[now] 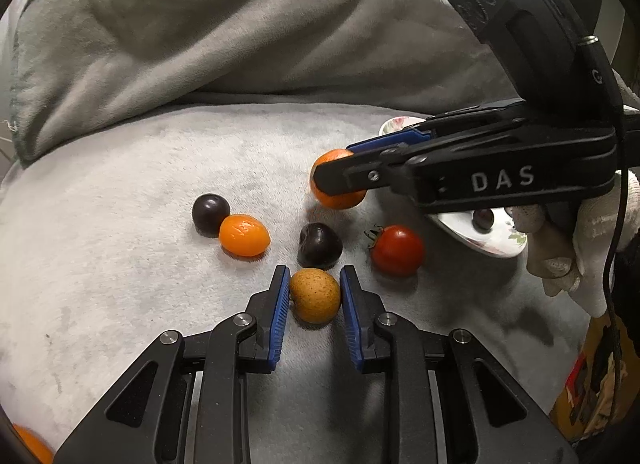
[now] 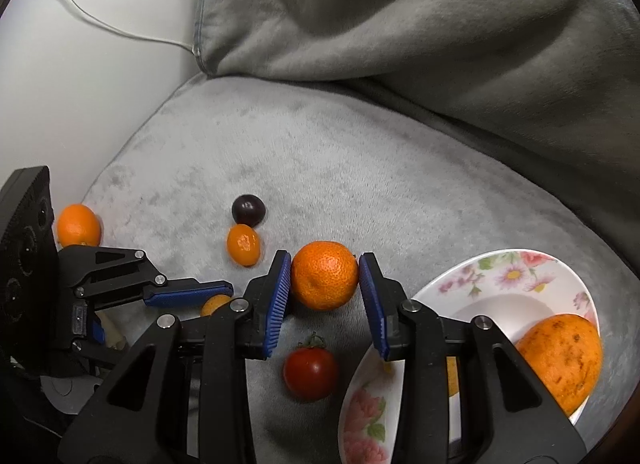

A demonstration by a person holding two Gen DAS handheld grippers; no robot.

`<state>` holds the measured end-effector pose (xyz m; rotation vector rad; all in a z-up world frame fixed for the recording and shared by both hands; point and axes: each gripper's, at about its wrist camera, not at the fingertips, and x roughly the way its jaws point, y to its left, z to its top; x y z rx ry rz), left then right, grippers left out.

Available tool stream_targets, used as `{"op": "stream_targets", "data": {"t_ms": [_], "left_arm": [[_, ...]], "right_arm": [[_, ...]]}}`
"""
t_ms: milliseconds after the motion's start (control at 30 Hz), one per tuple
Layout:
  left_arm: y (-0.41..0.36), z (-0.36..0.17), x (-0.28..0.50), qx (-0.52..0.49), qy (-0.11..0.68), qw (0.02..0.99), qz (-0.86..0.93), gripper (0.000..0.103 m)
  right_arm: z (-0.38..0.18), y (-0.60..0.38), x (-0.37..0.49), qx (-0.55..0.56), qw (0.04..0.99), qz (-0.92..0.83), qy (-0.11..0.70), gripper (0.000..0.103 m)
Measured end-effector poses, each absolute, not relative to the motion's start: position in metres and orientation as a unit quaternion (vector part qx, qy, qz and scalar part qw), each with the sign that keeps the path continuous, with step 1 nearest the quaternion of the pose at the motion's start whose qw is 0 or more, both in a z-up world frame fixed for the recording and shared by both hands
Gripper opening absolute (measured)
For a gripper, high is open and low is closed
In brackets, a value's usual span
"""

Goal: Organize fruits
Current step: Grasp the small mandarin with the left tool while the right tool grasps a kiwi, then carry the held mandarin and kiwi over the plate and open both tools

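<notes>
Both tongs straddle fruit; plate rim (image 2: 500, 260) near right tongs (image 2: 325, 284).

A grey plush cushion (image 1: 120, 191) fills the scene, a darker grey blanket (image 2: 400, 23) heaped far behind, a thin white cable (image 2: 100, 23) far left

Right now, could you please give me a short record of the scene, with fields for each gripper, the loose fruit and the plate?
surface: grey blanket
left gripper: jaws around the tan fruit, pads touching or nearly touching
right gripper: jaws around the tangerine, pads at its sides
loose fruit: tomato, kumquat, two dark plums, another orange fruit
plate: floral, holds a large orange fruit
</notes>
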<state>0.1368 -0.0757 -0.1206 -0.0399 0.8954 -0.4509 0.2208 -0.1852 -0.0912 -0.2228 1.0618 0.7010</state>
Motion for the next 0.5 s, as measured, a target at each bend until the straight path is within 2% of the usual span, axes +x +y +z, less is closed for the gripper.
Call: {"op": "stream_targets", "data": {"t_ms": [500], "left_arm": [[-0.082, -0.096, 0.124, -0.021, 0.404, 0.886, -0.227, 0.024]], "right_arm": [[-0.046, -0.245, 0.204, -0.055, 0.842, 0.298, 0.447, 0.037]]}}
